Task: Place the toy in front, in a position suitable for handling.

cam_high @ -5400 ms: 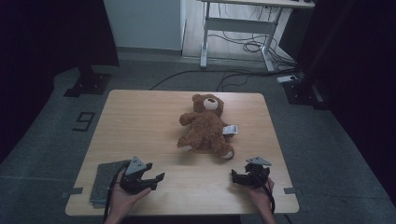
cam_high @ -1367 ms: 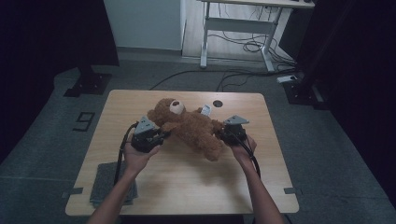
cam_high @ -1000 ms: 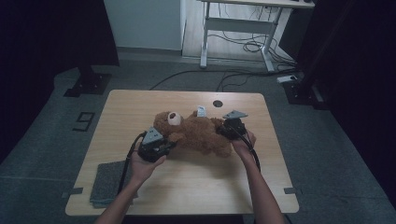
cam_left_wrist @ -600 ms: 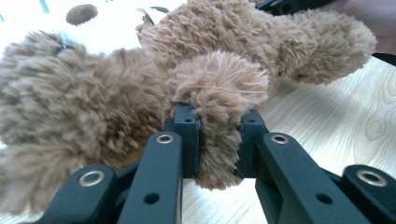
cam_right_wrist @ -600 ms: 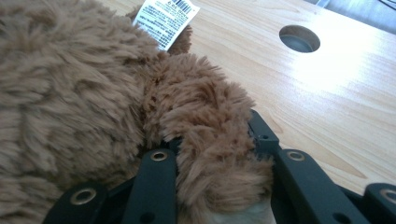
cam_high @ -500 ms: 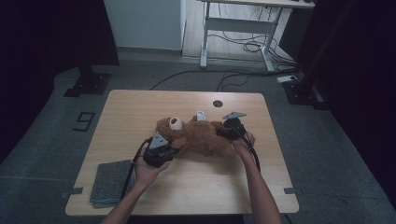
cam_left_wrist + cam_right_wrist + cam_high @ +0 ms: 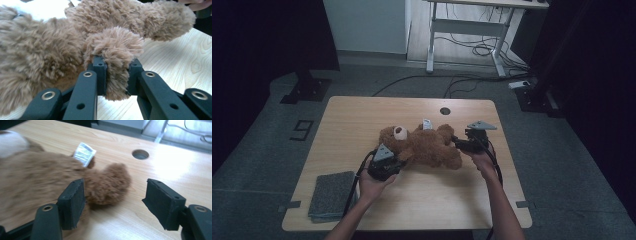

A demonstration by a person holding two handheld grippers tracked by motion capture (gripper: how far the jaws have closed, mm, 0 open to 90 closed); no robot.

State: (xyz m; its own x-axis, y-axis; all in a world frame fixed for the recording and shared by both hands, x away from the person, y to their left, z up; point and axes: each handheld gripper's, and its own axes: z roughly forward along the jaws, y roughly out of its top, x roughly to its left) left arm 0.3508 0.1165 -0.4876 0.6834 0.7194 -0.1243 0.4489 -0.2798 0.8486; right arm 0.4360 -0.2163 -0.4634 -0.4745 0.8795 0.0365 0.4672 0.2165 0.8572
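A brown teddy bear (image 7: 427,145) lies on its back across the middle of the wooden table (image 7: 362,115), head to the left. My left gripper (image 7: 401,159) is at the bear's near left side, shut on a furry paw (image 7: 117,50) that bulges between its pads (image 7: 100,75). My right gripper (image 7: 457,142) is at the bear's right end. Its jaws have just been opening and now stand wide apart. The bear's leg (image 7: 107,183) lies between them, close to the left pad (image 7: 72,202), with a wide gap to the right pad. A white tag (image 7: 85,151) sticks out beside the leg.
A folded grey cloth (image 7: 332,195) lies at the table's near left corner. A round cable hole (image 7: 444,111) sits in the far middle of the table. A white desk frame (image 7: 467,30) and cables stand on the floor behind.
The bear has settled lower and nearer on the table. My right gripper's jaws opened off the bear's leg and drew back to the right. My left gripper keeps its hold on the paw.
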